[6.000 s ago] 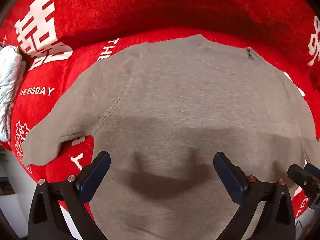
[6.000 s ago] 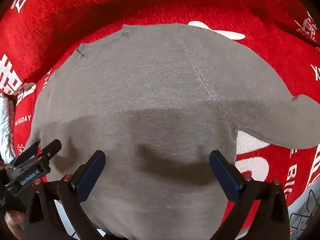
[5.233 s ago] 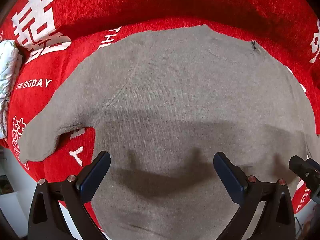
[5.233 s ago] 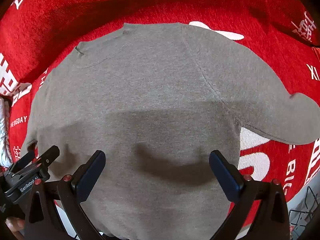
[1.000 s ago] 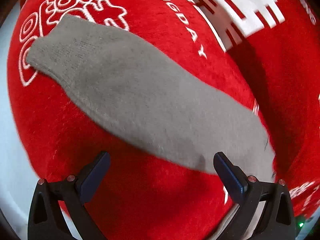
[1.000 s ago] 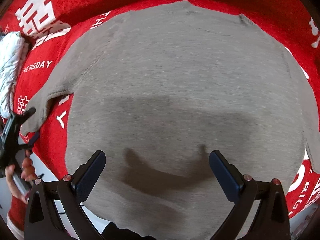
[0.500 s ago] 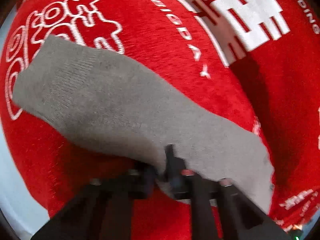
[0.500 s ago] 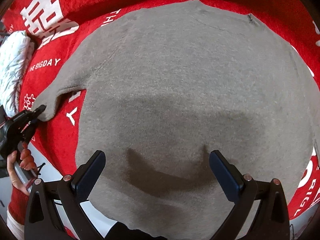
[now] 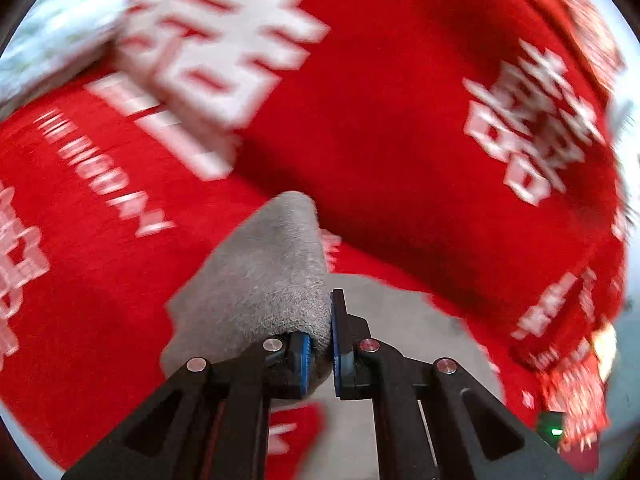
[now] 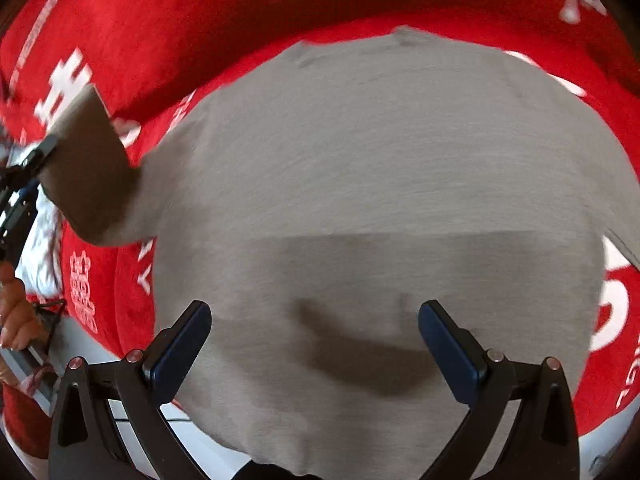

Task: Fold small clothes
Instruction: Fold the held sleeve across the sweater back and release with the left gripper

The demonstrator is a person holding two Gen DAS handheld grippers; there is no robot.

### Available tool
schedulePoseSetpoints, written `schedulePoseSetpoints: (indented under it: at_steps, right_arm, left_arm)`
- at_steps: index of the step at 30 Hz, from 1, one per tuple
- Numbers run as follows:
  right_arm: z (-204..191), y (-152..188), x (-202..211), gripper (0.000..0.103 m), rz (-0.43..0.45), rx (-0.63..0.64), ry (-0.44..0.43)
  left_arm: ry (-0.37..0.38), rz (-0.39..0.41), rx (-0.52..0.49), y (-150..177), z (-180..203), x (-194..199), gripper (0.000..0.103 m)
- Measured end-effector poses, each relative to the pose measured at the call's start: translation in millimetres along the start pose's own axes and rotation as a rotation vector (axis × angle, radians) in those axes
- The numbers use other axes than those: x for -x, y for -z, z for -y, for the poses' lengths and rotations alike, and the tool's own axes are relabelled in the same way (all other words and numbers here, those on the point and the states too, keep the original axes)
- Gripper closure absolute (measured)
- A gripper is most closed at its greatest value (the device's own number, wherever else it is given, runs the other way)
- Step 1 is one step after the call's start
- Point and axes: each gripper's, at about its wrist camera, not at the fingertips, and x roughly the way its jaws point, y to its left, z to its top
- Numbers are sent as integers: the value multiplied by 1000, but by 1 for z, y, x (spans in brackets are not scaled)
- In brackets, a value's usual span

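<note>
**Left jaws clamp the sweater's sleeve while the right jaws hang spread over its body**

Where the right wrist view begins at its left edge, a person's hand (image 10: 12, 312) holds the left gripper (image 10: 38, 154), whose jaws are clenched on the sleeve (image 10: 86, 172) of a grey knit sweater (image 10: 380, 208). That sleeve is raised off the red blanket (image 10: 240, 20) and stands tilted, its cuff uppermost. Behind the gripper lies a pale patterned cloth (image 10: 40, 248), too blurred to name. Further right, the sweater's body is spread flat on the blanket, neckline at the far side, and the right gripper (image 10: 314, 338) hangs above its lower part with jaws released and nothing between them.

Seen from the left wrist camera, the left gripper (image 9: 319, 344) pinches the grey sleeve (image 9: 272, 276), which bulges up past its blue pads (image 9: 305, 354). Around it spreads the red blanket (image 9: 400, 168) with large white characters and lettering, blurred by motion. No containers can be seen. White floor shows beyond the blanket's near edge.
</note>
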Motion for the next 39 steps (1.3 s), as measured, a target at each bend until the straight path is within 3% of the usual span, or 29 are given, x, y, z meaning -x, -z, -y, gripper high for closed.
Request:
schedulePoseSetpoints:
  at_steps: [6,10,14,17,19,20,21,23,26,28,32,36,37,39]
  right_arm:
    - [74,-4,14,0,21,-161,29]
    - [107,-4,14,0,18,-218,49]
    - [115,-4,11,0,9,-231,62]
    - [107,-10,11,0,9,-207,64]
    - [95,-17,12,0,18,-169,68]
    - [87,-21,14,0,27,-138,71]
    - [77,-26,16,0,39,-98,75]
    - [52,-36,18,0,71,6,89]
    - [0,-48,15,0,116,222,116]
    - [-31,-50,6,0,129,348,151]
    - [-97,-48,-38,0,163,691,351]
    - [-128,-43,-84,2,193,937,572]
    - [-130,-43,-86,10,216,961,593]
    - [-128,-50,-76,70,246,927,575]
  left_arm:
    - [97,-128,-229,27,119,-67,94]
    - [57,-271,-385,80,176,-132,94]
    - [-38,-383,-486,129,197,-173,94]
    - [-79,-407,-522,146,192,-179,93]
    - [-83,-402,-542,147,193,-174,86]
    - [-87,-417,-544,146,193,-171,69]
    - [-94,-421,-539,143,193,-165,46]
    - [-142,-361,-532,132,188,-146,25]
    - [-200,-288,-505,113,169,-110,23]
    - [-277,-247,-476,98,147,-88,23]
    - [-458,-210,-388,71,92,-66,23]
    - [-550,-277,-306,66,42,-71,23]
    - [-568,-290,-312,67,38,-78,23]
    - [-570,-310,-322,77,33,-84,23]
